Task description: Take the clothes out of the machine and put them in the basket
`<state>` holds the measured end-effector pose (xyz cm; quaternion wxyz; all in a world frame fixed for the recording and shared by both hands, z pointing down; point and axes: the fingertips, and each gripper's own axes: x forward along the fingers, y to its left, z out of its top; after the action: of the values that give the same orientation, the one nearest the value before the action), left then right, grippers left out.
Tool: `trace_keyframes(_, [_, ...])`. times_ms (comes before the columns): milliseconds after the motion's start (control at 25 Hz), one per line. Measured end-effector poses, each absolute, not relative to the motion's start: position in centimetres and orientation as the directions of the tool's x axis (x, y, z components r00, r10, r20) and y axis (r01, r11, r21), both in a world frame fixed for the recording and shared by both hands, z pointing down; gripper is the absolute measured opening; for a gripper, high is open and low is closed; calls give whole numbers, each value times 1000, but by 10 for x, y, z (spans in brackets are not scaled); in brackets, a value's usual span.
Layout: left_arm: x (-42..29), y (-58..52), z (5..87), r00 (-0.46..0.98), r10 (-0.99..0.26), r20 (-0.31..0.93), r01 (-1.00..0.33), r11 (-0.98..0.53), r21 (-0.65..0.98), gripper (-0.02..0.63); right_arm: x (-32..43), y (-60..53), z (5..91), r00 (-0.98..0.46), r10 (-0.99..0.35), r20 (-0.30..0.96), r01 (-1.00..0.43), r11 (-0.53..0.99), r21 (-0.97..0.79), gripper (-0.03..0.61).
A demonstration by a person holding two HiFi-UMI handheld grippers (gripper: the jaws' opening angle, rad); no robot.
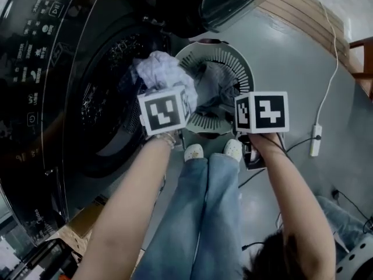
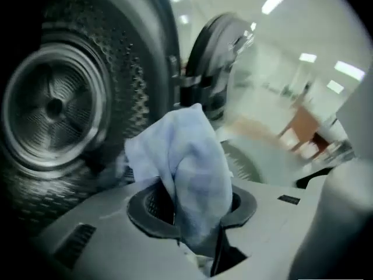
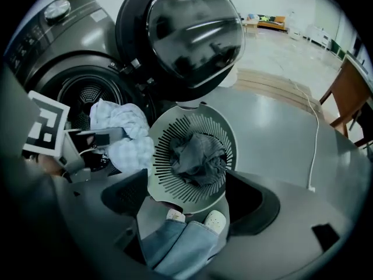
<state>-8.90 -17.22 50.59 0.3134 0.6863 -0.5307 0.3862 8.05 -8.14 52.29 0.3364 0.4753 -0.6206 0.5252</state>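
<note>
Fingers [image 2: 143,217] of the left gripper [image 2: 195,214] pinch a pale blue garment [image 2: 192,156], bunched lengthwise along them, between the drum mouth [image 1: 105,98] and the basket [image 1: 239,63] holding grey clothing [image 1: 218,80]. Right gripper [image 3: 189,203] fingers are spread, empty. Glossy grey floor [image 1: 291,69]; open hall.

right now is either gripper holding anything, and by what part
The left gripper is shut on a pale blue cloth, pinched at a bunched fold, the rest puffed up above the fingers. The right gripper is open and empty, aimed at the basket.
</note>
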Motion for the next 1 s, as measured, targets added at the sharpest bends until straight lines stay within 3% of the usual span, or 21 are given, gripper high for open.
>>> trace_keyframes(160, [-24,-154,482,450,-464,763,-886,-337,317,132,93,-77,516,-312,-252,916,-943,-34,-331,416])
trace_keyframes(320, [11,-140,468,561,-412,718,-813,-439,384,133,105,-72,514,-297,-262,918,-944,-60,-323,416])
trace_keyframes(440, [16,-137,476,528,-397,751,-825,-450,342,153,112,-67,516,-285,-257,923,-949,-63,-311,416])
trace_keyframes(480, [16,-136,483,509,-383,771,-833,-446,328,230,114,-67,517,-283,-257,924,-949,-64,-309,416])
trace_keyframes(520, [14,-135,490,488,-366,792,-841,-441,314,402,115,-66,517,-283,-257,924,-949,-66,-309,416])
trace_keyframes(560, [10,-134,496,467,-352,811,-849,-435,300,483,115,-65,518,-285,-257,923,-948,-68,-311,416])
trace_keyframes(840, [-33,-141,516,340,-370,865,-883,-442,159,482,104,-65,526,-296,-247,923,-947,-47,-317,416])
trace_keyframes(1000, [-79,-158,539,209,-403,891,-887,-462,0,483,93,-66,539,-305,-234,923,-948,-23,-319,416])
